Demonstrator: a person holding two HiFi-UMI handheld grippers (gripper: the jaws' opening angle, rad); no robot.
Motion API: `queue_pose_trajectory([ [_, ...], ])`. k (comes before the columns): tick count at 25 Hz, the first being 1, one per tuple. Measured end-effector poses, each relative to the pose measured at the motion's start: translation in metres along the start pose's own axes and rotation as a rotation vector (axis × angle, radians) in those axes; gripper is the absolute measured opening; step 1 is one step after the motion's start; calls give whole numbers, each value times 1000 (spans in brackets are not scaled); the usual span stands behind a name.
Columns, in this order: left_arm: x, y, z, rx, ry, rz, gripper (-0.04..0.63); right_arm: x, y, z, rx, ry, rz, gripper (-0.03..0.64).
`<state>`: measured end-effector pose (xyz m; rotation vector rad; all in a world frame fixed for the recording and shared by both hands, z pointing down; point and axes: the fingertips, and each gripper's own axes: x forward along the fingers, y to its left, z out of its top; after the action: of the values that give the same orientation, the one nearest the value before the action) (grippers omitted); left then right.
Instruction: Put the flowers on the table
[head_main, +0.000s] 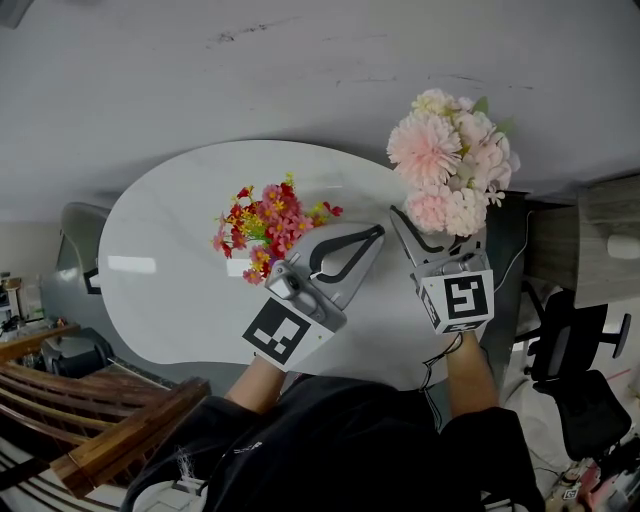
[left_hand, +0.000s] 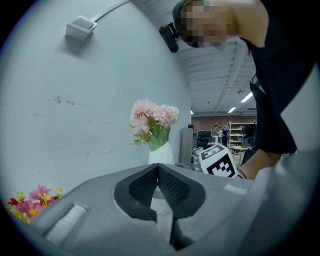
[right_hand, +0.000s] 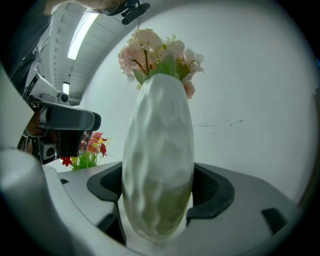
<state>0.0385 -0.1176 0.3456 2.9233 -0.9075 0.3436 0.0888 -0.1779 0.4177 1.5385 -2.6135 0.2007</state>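
A white dimpled vase (right_hand: 157, 165) of pale pink flowers (head_main: 450, 160) stands upright between the jaws of my right gripper (head_main: 440, 228), which is shut on its body near the right end of the white oval table (head_main: 160, 290). Its foot is hidden, so I cannot tell whether it rests on the top. In the left gripper view the same pink flowers (left_hand: 152, 116) rise beyond the jaws. My left gripper (head_main: 376, 233) hovers just left of the vase, shut with nothing in it. A small bunch of red, pink and yellow flowers (head_main: 265, 230) sits mid-table.
A black office chair (head_main: 575, 375) and a dark side unit (head_main: 522, 260) stand right of the table. Slatted wooden furniture (head_main: 100, 420) lies at the lower left. A grey wall (head_main: 300, 70) runs behind the table. People (left_hand: 218, 131) stand far off in the room.
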Motion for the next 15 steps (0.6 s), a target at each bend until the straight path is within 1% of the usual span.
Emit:
queue_pose_trajectory([
  [7,2,0,-1,9,3,-5,5,1,-2,-4,4,7,-3,383],
  [15,2,-1,-1,1,4,0,5,0,-4,-6,6,13,-3,383],
])
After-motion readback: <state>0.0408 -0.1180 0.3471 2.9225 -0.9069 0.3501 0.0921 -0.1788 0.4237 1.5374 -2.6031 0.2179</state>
